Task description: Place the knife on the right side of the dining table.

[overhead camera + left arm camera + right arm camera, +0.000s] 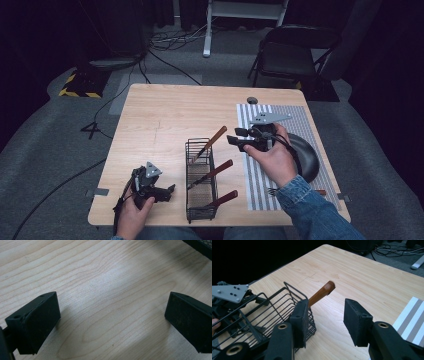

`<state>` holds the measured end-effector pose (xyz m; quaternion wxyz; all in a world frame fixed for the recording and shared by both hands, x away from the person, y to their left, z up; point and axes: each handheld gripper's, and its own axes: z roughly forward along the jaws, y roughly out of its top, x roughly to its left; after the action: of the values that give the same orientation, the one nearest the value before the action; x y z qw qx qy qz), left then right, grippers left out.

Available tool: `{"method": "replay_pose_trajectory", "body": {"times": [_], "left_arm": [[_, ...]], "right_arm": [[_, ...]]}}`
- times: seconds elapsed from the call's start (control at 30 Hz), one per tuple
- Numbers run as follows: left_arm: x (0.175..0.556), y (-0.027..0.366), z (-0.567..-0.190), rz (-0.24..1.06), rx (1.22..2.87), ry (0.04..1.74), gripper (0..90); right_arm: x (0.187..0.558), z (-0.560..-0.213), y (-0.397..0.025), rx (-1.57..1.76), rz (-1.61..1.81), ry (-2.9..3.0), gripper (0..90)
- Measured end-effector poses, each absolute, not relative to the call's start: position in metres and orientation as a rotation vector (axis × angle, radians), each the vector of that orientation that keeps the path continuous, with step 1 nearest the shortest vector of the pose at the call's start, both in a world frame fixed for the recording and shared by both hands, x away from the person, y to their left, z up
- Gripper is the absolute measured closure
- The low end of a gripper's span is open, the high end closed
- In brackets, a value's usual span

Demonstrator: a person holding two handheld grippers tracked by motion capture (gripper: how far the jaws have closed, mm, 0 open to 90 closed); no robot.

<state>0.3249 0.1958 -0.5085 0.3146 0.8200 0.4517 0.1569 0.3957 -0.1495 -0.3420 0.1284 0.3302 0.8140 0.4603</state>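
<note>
A black wire caddy (201,180) stands near the table's front edge, with three brown-handled utensils leaning out to the right: one at the far end (215,138), one in the middle (220,167), one at the near end (225,198). My right gripper (233,136) hovers open just right of the far handle (322,293), empty. My left gripper (171,189) rests low at the front left, open and empty over bare wood (107,297). A fork (273,191) lies on the striped mat beside my right sleeve.
A grey-and-white striped placemat (300,120) covers the table's right side, with a dark bowl (306,155) on it behind my right hand. A folding chair (292,52) and cables lie on the floor beyond the table.
</note>
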Motion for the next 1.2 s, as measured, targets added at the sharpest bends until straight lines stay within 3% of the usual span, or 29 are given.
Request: {"method": "replay_pose_trajectory", "body": {"times": [0.67, 1.2], "left_arm": [[0.325, 0.196, -0.508, 0.413, 2.162, 1.190, 0.2], [0.325, 0.196, -0.508, 0.413, 2.160, 1.190, 0.2]], "right_arm": [[0.418, -0.345, -0.126, 0.999, 1.313, 2.399, 57.0], [0.424, -0.343, -0.124, 1.051, 1.367, 2.443, 69.4]]}}
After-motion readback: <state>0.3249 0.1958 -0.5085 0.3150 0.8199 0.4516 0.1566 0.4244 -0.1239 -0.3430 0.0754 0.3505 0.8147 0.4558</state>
